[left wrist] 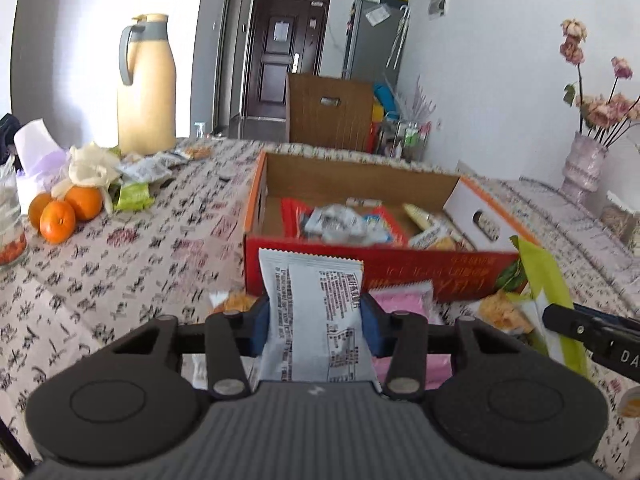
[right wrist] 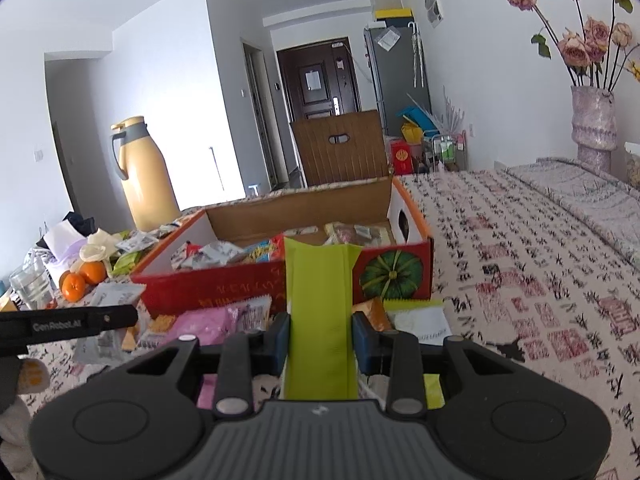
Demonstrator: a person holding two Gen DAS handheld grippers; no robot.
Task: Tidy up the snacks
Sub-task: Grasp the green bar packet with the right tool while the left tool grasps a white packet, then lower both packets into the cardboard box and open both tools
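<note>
While both grippers are loaded, the left gripper (left wrist: 316, 332) is clamped on a white snack packet (left wrist: 316, 308) and the right gripper (right wrist: 320, 340) on a green packet (right wrist: 320, 300), each held just short of the red cardboard box (left wrist: 400, 268). Several loose packets (right wrist: 224, 320) lie before it on the tablecloth (left wrist: 140, 256). Inside, many snacks are already gathered; beyond, more wrappers (left wrist: 140, 176) near the oranges (left wrist: 64, 208) remain, so I judge the task roughly midway.

Three oranges (left wrist: 60, 210), one box (left wrist: 372, 268)
</note>
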